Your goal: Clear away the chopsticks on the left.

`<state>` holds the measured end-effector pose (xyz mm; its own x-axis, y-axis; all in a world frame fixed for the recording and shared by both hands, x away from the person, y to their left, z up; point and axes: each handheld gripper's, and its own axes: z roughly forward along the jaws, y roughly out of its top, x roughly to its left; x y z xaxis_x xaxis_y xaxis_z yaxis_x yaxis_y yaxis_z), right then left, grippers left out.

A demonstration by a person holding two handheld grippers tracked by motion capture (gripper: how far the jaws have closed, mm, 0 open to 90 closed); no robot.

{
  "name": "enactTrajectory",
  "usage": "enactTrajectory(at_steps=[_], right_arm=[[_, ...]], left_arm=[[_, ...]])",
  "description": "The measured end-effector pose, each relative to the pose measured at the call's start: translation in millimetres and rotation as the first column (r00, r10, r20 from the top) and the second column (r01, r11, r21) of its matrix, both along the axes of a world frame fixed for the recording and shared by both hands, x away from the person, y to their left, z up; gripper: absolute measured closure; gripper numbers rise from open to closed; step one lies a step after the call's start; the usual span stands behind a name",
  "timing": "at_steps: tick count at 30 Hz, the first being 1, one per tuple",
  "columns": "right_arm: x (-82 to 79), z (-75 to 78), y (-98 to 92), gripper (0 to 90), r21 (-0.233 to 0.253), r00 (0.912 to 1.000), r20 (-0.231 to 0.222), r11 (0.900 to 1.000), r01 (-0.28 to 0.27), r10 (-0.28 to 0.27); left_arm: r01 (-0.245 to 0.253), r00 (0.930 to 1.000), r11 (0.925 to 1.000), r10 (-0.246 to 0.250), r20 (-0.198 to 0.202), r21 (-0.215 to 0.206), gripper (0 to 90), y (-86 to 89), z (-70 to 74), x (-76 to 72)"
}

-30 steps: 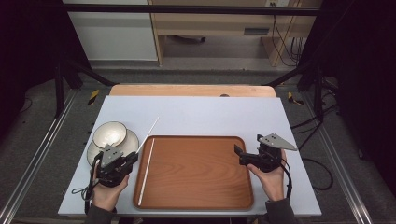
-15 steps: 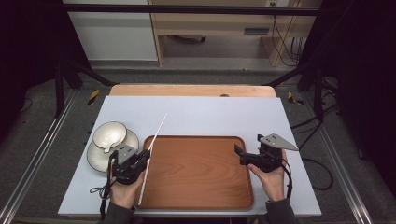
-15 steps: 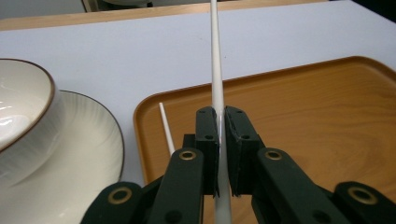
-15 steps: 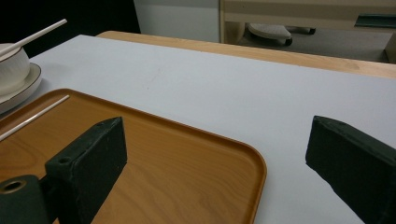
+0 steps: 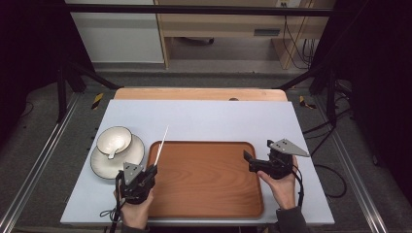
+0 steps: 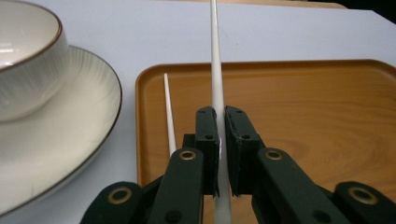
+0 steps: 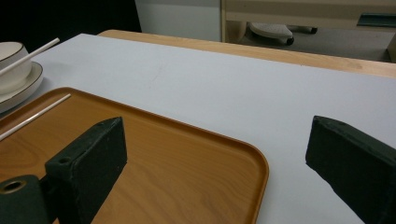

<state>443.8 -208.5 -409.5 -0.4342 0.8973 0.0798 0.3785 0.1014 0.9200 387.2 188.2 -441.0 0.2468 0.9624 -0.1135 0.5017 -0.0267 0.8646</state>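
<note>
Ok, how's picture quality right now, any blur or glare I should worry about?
High view: even light, dark surroundings, slightly soft. Left gripper view: the held chopstick is sharp, mild sheen on the bowl rim. Right gripper view: the tray is clear, near jaws soft, no glare.

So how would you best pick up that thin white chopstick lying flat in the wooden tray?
Probably near the middle of the thin white chopstick, coming from above with the jaws across its width: it lies flat along the brown wooden tray's left rim, so one jaw needs room beside that rim.

Left tongs [image 6: 218, 140] clamped, right tongs [image 7: 224, 163] wide, seemingly level
</note>
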Motion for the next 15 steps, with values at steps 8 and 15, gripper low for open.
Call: enactTrajectory(at_steps=[8, 15], right_arm=[[0.9, -1.6, 0.9, 5.6, -0.004, 1.0000, -0.005, 1.000, 0.000, 0.000], [1.1, -2.2, 1.6, 5.6, -0.006, 1.0000, -0.008, 1.000, -0.005, 0.005]], left_arm=[[-0.027, 0.9992, 0.9996, 0.027, -0.030, -0.006, 84.1, -0.2, -18.4, -3.6], [-0.035, 0.9977, 0.9993, 0.035, -0.058, 0.011, 84.1, -2.0, -30.5, -5.4]])
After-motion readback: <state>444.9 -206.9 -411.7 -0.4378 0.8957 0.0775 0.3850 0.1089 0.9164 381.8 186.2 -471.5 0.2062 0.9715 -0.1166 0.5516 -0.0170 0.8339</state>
